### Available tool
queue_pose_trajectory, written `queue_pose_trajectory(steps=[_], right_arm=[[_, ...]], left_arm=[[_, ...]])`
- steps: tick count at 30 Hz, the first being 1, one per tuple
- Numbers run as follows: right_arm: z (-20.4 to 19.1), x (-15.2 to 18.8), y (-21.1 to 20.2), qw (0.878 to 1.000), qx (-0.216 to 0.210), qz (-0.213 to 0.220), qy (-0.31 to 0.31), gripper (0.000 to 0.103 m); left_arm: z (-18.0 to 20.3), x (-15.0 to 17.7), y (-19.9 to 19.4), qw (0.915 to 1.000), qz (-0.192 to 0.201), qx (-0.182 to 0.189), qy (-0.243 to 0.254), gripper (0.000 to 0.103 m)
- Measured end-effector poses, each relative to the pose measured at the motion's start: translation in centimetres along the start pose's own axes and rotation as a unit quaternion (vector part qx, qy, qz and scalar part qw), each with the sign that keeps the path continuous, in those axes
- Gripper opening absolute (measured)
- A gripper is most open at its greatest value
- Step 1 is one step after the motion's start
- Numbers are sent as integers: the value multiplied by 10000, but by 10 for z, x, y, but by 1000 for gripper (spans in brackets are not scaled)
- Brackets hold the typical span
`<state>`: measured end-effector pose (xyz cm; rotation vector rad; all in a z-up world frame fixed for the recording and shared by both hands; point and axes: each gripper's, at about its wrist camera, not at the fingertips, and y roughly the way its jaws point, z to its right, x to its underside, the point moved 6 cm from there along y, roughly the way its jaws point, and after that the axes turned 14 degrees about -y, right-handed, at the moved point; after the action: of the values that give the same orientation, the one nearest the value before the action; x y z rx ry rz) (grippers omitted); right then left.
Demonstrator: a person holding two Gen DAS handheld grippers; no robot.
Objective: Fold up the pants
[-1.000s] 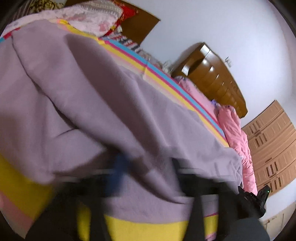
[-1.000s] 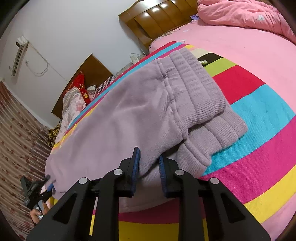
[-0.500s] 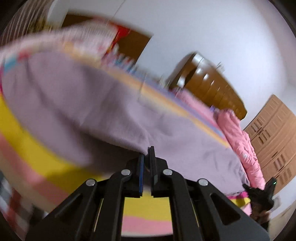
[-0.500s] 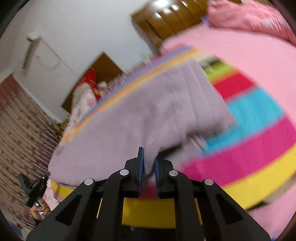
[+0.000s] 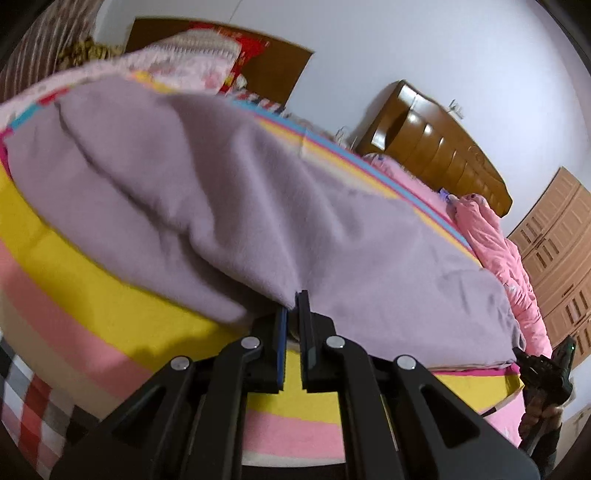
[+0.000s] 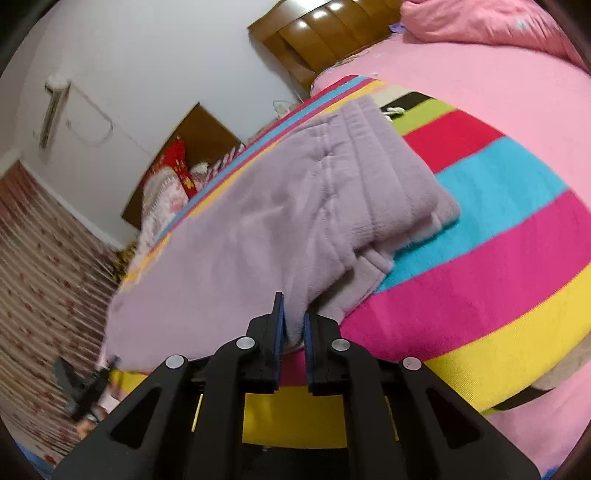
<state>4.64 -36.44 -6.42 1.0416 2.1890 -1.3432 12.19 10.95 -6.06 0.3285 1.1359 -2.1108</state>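
The lilac pants [image 5: 229, 192] lie lengthwise on the striped blanket [image 6: 491, 229] that covers the bed, well short of the wooden headboard [image 6: 314, 40] and on the near side of the pink quilt [image 6: 480, 22] that lies by it. The left tongs [image 5: 293, 306] are pinched nearly closed on a near edge of the fabric, a little tent of cloth rising from the pads. The right tongs [image 6: 293, 317] are likewise clamped on the near edge, close to the ribbed waistband [image 6: 388, 173], whose layers are already doubled. This looks like the lengthwise fold in hand, one leg over the other. Next calls for lifting both grips together and carrying the edge toward the headboard, evenly, so the seams line up
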Motion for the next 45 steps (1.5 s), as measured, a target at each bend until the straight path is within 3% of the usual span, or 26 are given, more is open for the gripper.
queue_pose_trajectory(steps=[6,8,10,13,17,22,24,26,27,29,30,33,34,35,37,41,44,45], right_arm=[[-7,-2,-4,9998,149,59,-78,7],[-11,-2,-5,9999,50,109,55,20],[-17,-4,-2,9998,-70,112,113,25],[-17,-5,-2,9999,42,126,-12,24],[-13,-5,1,9999,83,137,-31,12],[-16,-7,-2,9998,103,148,-85,11],[-14,-5,1,9998,136,52,-107,12],[-13,-3,-1,9999,104,32,-76,15],[-13,-4,-5,9999,153,7,-41,16],[-15,-8,-20,9983,546,159,-137,31],[-20,-14,-32,9939,952,329,-439,32],[-52,-29,-45,9795,1394,578,-1338,33],[-66,-32,-41,9772,1295,567,-1587,40],[-77,-34,-36,9757,1197,536,-1757,57],[-106,-35,-16,9688,1050,438,-2203,70],[-147,-44,32,9542,805,57,-2882,70],[-155,-61,62,9463,948,-162,-3086,70],[-152,-65,68,9458,991,-196,-3087,70]], left_arm=[[-2,-1,-4,10000,15,47,74,9],[-5,-1,-4,9999,1,113,36,9],[-2,1,-4,9999,-9,130,34,12],[-1,1,-3,9999,-8,108,59,12],[1,2,-3,9998,28,81,180,8],[9,1,-6,9995,109,79,292,6],[5,2,0,9996,18,-73,283,14],[2,1,1,9998,31,39,195,14],[2,0,-1,9999,26,23,160,21],[3,-4,-11,9991,281,-278,144,60],[8,-10,-28,9951,777,-575,221,85],[47,-16,-50,9896,1200,-259,751,89],[71,-15,-49,9874,1146,-131,1084,91],[92,-12,-45,9842,1081,-48,1400,94],[133,-4,-27,9769,848,88,1962,101],[204,-4,41,9650,-165,530,2565,101],[225,-8,93,9614,-1164,865,2339,97],[230,-9,109,9577,-1533,1165,2139,94]])
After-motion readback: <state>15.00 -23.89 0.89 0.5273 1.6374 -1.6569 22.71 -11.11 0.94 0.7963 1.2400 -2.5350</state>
